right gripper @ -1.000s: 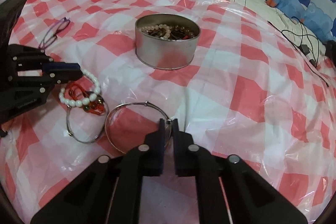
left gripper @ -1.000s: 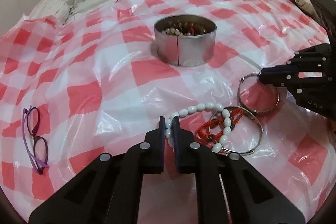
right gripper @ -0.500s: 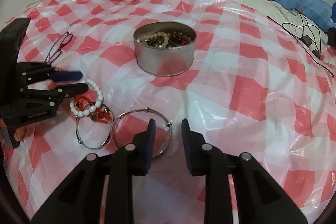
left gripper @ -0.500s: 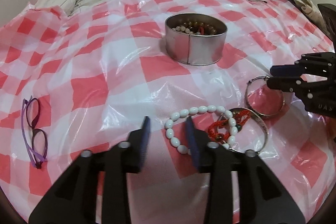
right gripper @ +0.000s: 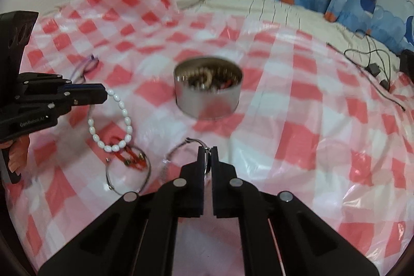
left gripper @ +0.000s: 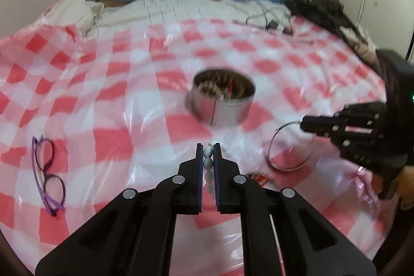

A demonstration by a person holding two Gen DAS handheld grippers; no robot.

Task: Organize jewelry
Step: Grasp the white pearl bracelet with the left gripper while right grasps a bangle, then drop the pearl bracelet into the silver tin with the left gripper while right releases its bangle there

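Now my left tongs [left gripper: 208, 155] pinch the white bead bracelet [right gripper: 115, 120], right tongs [right gripper: 207, 159] the silver bangle [left gripper: 287, 146]; next I carry both over the tin [right gripper: 208, 92].

Both wrist views face downward, sharing the round tin [left gripper: 223, 97].

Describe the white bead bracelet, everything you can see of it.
The white bead bracelet is a loop of glossy, oval, pearl-like beads on a hidden string. The left tool is shut on a couple of beads at its top, and the loop hangs open and elongated below it. Its lowest beads lie near or on a red bracelet; contact is unclear. It hangs left of the metal tin.
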